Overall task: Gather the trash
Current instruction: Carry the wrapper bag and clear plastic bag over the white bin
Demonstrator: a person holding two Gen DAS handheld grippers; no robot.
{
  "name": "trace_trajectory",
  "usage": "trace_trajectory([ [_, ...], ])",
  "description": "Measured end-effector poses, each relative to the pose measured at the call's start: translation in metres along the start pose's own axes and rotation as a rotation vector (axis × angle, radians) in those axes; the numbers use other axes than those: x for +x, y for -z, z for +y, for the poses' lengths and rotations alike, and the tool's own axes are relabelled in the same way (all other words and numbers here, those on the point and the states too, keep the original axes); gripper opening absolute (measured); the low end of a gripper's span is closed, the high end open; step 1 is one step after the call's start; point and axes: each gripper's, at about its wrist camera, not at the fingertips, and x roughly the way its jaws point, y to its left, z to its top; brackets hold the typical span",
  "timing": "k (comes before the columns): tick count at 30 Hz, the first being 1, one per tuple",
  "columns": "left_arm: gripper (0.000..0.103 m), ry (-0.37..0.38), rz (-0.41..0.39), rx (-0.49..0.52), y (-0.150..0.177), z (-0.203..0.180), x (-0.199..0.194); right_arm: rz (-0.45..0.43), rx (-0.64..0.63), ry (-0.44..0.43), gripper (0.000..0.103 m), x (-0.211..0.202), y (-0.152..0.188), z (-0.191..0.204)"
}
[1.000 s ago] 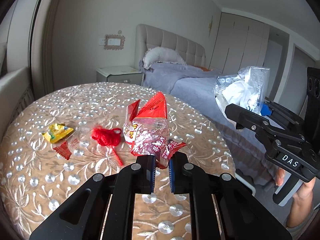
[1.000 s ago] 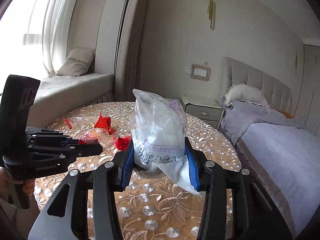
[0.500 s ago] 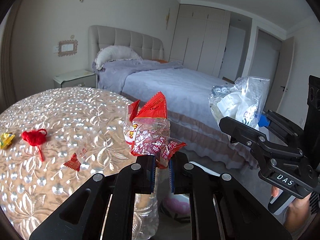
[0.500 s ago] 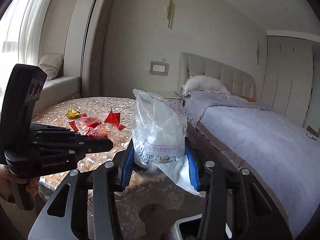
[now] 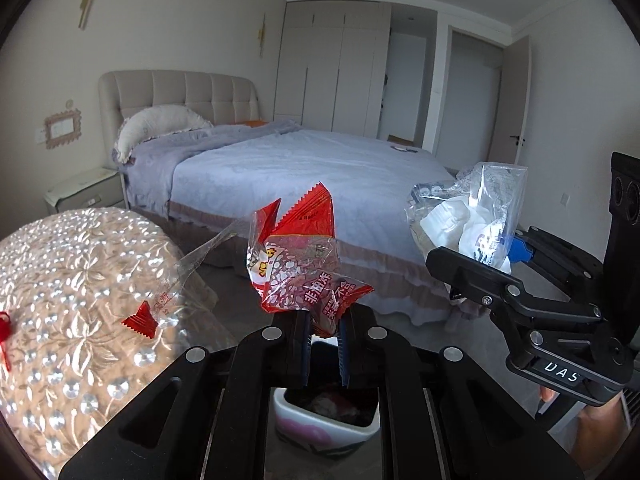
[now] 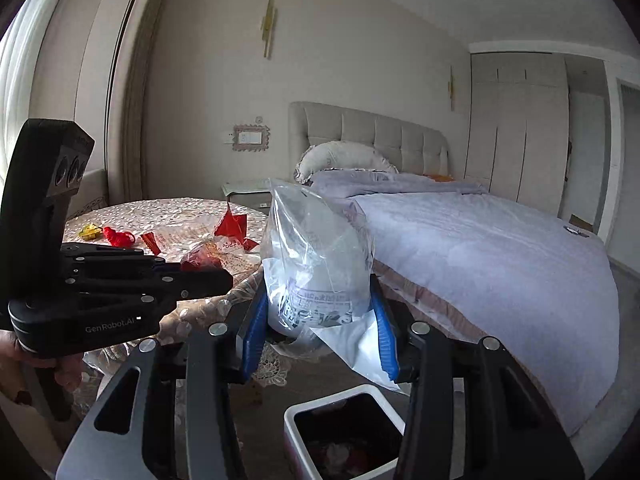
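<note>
Left wrist view shows my left claw [image 5: 324, 354] pinched on the red wrapper [image 5: 304, 264], my right claw [image 6: 320, 334] clamping the clear bag [image 6: 316, 256], the bin [image 6: 344, 436] directly below both.

Red-and-clear snack wrapper [image 5: 298, 264]: glossy crinkled plastic film. Clear bag of white tissue [image 6: 316, 264]: shiny thin plastic, soft paper inside. Round worktop [image 5: 80, 280]: beige embossed floral cloth, shiny studs. Lavender bed cover [image 6: 480, 248]: matt cloth. White trash bin [image 6: 344, 396]: smooth glossy plastic. Black left claw [image 5: 324, 344]: matt plastic, metal screws.
</note>
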Motion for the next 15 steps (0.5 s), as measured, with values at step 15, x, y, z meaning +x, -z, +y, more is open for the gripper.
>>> trace_trajectory([
  [15, 0.010, 0.126, 0.179, 0.017, 0.022, -0.033, 0.126, 0.121, 0.087, 0.066, 0.047, 0.060, 0.046, -0.063],
])
